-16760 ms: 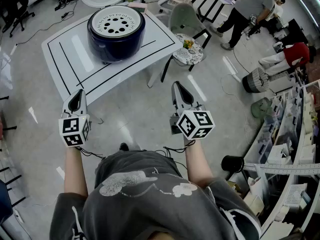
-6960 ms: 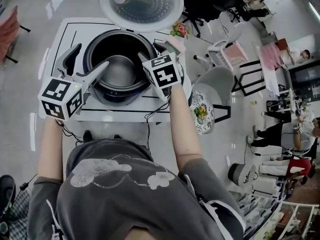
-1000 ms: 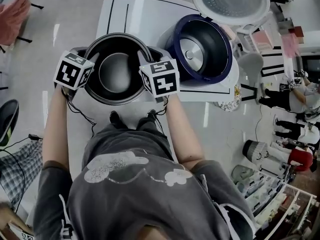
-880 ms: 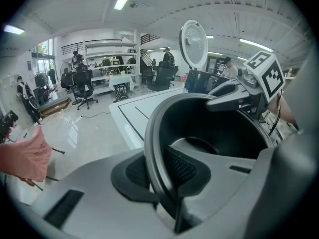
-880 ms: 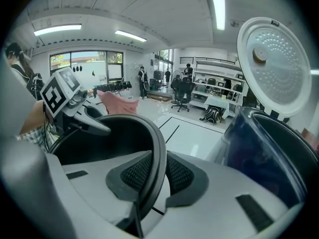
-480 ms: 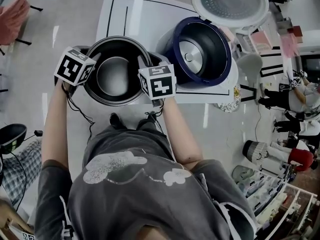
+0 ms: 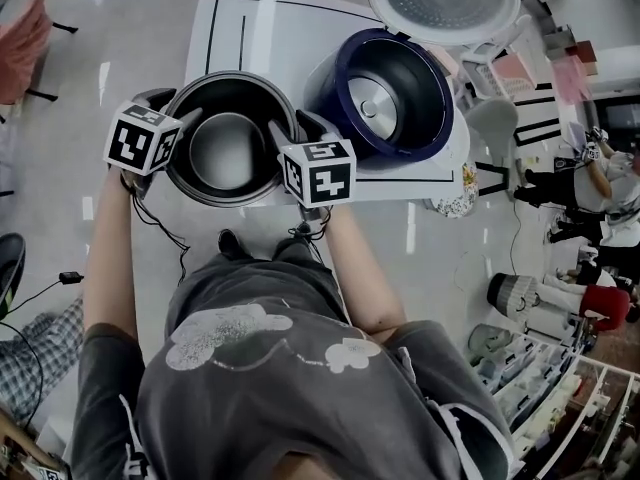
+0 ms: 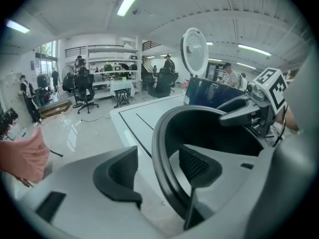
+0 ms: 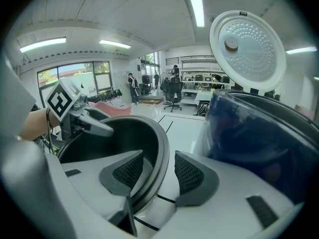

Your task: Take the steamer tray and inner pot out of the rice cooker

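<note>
The dark inner pot (image 7: 228, 148) stands on the white table (image 7: 270, 28), left of the navy rice cooker (image 7: 385, 93), whose lid (image 7: 443, 3) is up. My left gripper (image 7: 172, 108) straddles the pot's left rim (image 8: 164, 133). One pad is outside the wall and one inside, and neither presses on it. Across the pot, my right gripper (image 7: 292, 126) straddles the right rim (image 9: 162, 143) the same way, with gaps on both sides. Both pairs of jaws are opening. No steamer tray is in view.
The pot sits close to the table's near edge, and the cooker body (image 9: 259, 133) is right beside my right gripper (image 9: 157, 171). A chair with a floral cushion (image 7: 455, 193) stands right of the table. People and shelves are at the far right.
Both grippers' jaws have spread off the pot rim they were shut on. The pot stays on the table beside the cooker. Both hands have barely moved.
</note>
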